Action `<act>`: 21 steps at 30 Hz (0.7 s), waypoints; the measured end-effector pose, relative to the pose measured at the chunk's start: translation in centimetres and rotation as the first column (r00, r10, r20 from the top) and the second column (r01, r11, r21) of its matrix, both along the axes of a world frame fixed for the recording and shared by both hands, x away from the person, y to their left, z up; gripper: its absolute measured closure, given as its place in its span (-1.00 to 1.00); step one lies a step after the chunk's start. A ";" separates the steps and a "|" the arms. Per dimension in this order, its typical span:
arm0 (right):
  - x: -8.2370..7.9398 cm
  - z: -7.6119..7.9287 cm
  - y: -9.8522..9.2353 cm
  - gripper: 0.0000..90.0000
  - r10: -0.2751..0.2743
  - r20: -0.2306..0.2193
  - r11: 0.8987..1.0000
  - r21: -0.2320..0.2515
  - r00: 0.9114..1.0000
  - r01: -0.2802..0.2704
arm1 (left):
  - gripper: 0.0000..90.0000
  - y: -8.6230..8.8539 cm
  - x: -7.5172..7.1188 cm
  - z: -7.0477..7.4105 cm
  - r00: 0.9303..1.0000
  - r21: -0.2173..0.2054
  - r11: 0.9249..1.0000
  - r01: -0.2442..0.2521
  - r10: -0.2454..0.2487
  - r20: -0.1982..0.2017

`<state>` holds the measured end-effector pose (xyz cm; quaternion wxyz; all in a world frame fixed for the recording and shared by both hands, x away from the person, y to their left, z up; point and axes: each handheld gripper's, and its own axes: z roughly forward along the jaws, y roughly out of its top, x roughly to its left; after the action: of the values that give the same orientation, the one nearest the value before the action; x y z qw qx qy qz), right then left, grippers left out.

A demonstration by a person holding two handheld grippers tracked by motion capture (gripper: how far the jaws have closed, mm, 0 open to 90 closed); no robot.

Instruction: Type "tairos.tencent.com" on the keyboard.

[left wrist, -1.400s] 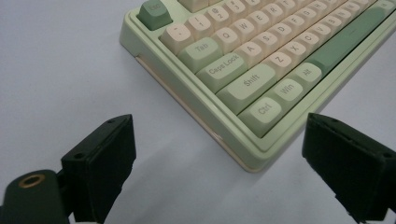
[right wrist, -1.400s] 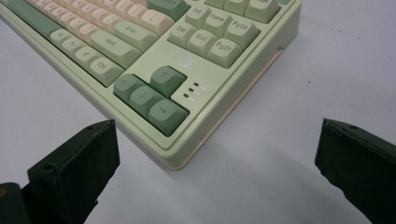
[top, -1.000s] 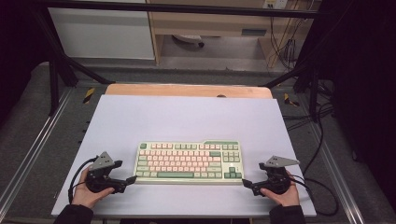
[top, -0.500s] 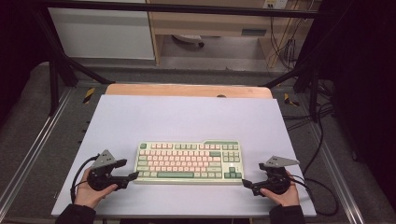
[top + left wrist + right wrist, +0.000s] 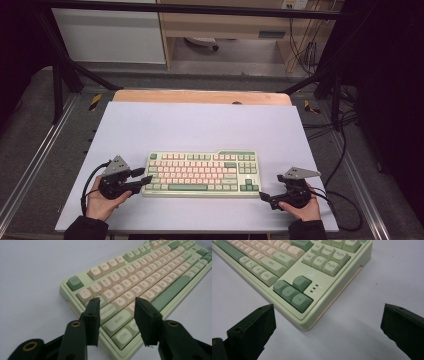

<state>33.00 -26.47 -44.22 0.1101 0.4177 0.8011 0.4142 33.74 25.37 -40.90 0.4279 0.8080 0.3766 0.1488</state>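
Keyboard (image 5: 201,174) lies lengthwise across the lower middle of the high view; left gripper (image 5: 145,178), jaws just narrowing on nothing, hangs over its left end, while right gripper (image 5: 262,196) gapes beside the right corner.

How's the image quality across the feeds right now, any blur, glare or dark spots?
High view: the mat is evenly lit, the surroundings fall dark. Left gripper view: the keyboard legends are soft, the far keys blur; the left gripper looks sharp. Right gripper view: the keys are readable, with a soft shadow under the keyboard corner; the right gripper shows no glare.
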 end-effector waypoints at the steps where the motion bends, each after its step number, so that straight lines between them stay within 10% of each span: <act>1: 0.0 0.0 0.0 -0.99 0.000 0.001 1.000 -0.001 1.000 0.000 | 0.33 -0.1 0.1 0.1 1.000 0.002 1.000 0.000 0.000 -0.001; 21: 0.0 -0.1 0.1 -0.99 0.004 0.004 1.000 -0.003 1.000 -0.004 | 0.85 -3.1 1.2 0.8 0.999 0.019 0.999 0.034 -0.034 -0.019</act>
<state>33.03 -26.42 -44.31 0.1117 0.4152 0.8022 0.4142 34.98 22.26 -40.10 0.4190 0.8198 0.3654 0.1376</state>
